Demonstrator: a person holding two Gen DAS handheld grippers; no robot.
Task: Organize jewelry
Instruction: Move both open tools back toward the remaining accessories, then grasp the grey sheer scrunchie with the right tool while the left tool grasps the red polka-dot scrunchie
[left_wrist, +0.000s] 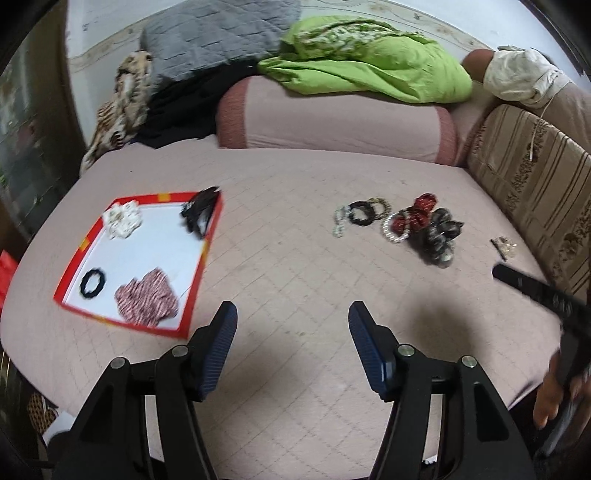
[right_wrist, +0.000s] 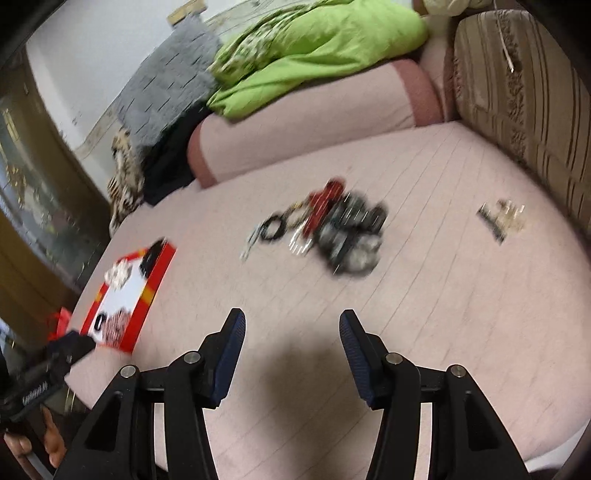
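A red-rimmed white tray lies on the pink bed at the left, holding a white scrunchie, a black hair clip, a black hair tie and a red-striped scrunchie. A pile of bracelets and scrunchies lies at the right, blurred in the right wrist view. A small gold-and-black piece lies apart near the sofa, also in the right wrist view. My left gripper is open and empty above the bed. My right gripper is open and empty; it also shows in the left wrist view.
A pink bolster lies at the back with a green cloth, a grey quilted pillow and dark clothes on and beside it. A striped beige sofa arm borders the right side. The tray also shows in the right wrist view.
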